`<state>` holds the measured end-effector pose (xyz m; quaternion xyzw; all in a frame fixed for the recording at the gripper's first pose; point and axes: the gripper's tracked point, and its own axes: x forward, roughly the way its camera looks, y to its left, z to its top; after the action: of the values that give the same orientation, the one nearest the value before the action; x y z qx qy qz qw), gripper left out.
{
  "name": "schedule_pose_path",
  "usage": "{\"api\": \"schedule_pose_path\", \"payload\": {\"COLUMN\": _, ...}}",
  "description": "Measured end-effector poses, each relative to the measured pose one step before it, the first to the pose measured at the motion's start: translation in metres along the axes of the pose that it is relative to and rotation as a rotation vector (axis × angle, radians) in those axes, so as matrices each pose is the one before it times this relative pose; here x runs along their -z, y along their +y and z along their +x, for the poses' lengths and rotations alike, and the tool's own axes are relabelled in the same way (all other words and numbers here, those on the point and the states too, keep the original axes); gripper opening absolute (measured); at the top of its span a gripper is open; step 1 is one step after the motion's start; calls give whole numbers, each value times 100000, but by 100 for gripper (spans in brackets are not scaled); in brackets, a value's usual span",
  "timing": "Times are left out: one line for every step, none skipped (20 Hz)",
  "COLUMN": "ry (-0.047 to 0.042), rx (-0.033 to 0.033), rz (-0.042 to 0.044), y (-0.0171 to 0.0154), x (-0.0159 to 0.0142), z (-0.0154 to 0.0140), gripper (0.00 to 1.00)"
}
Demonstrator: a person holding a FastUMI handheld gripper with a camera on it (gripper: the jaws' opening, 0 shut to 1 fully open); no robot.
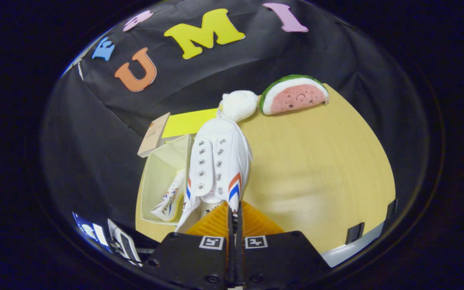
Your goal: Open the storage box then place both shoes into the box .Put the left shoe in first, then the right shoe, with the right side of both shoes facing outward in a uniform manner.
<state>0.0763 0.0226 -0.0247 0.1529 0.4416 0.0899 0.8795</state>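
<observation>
Gripper: both my fingers [234, 219] are pressed together on the heel edge of the white shoe, which I hold up in front of me, toe pointing away.
Storage box: left of my fingers, an open pale cardboard box [157, 173] with straight flat walls sits on the table; its lid [183, 123] stands up at the far side, showing a smooth yellow face.
Shoe in box: a white canvas shoe [169, 203] lies inside, down at the near corner of the box, with red and blue stripes on its side; I cannot tell which shoe it is.
Held shoe: the white canvas shoe [220, 161] hangs just right of the box's inner wall, above its edge; two rows of metal eyelets with no laces run up the front, and red and blue chevron stripes mark both sides near my fingers.
Fluffy ball: a white fuzzy round thing [240, 104] sits beyond the toe.
Watermelon slice: a soft half-round plush [294, 94], green rind, white band, pink face with dark seeds, lies right of the ball near the table's far edge.
Table: smooth light wood-grain top [316, 169], bare to the right of my fingers.
</observation>
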Motion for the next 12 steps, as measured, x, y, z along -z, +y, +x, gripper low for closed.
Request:
{"api": "schedule_pose_path", "payload": {"ry": 32, "rx": -919, "rz": -1464, "y": 1749, "x": 85, "z": 412, "gripper": 6}}
{"api": "schedule_pose_path", "payload": {"ry": 856, "rx": -993, "rz": -1476, "y": 1795, "x": 242, "z": 430, "gripper": 5}}
{"api": "schedule_pose_path", "payload": {"ry": 631, "rx": -1013, "rz": -1354, "y": 1675, "x": 119, "z": 512, "gripper": 6}}
{"api": "schedule_pose_path", "payload": {"ry": 598, "rx": -853, "rz": -1363, "y": 1601, "x": 153, "z": 552, "gripper": 6}}
{"api": "schedule_pose_path", "payload": {"ry": -14, "rx": -813, "rz": -907, "y": 1514, "x": -41, "z": 695, "gripper": 5}}
{"api": "schedule_pose_path", "payload": {"ry": -469, "rx": -545, "rz": -40, "y": 1501, "x": 9, "z": 802, "gripper": 6}}
{"api": "schedule_pose_path", "payload": {"ry": -65, "rx": -121, "rz": -374, "y": 1142, "x": 92, "z": 882, "gripper": 6}}
{"api": "schedule_pose_path", "payload": {"ry": -279, "rx": 425, "rz": 705, "y": 999, "x": 152, "z": 982, "gripper": 5}}
{"api": "schedule_pose_path", "payload": {"ry": -889, "rx": 1301, "rz": 661, "y": 602, "x": 42, "z": 991, "gripper": 5}}
{"api": "schedule_pose_path", "payload": {"ry": -1969, "rx": 1954, "rz": 189, "y": 523, "x": -202, "z": 1132, "gripper": 6}}
{"api": "schedule_pose_path", "payload": {"ry": -1736, "rx": 2759, "rz": -485, "y": 194, "x": -110, "z": 1020, "gripper": 5}}
{"api": "schedule_pose_path", "payload": {"ry": -1386, "rx": 2773, "rz": -112, "y": -25, "x": 126, "z": 974, "gripper": 5}}
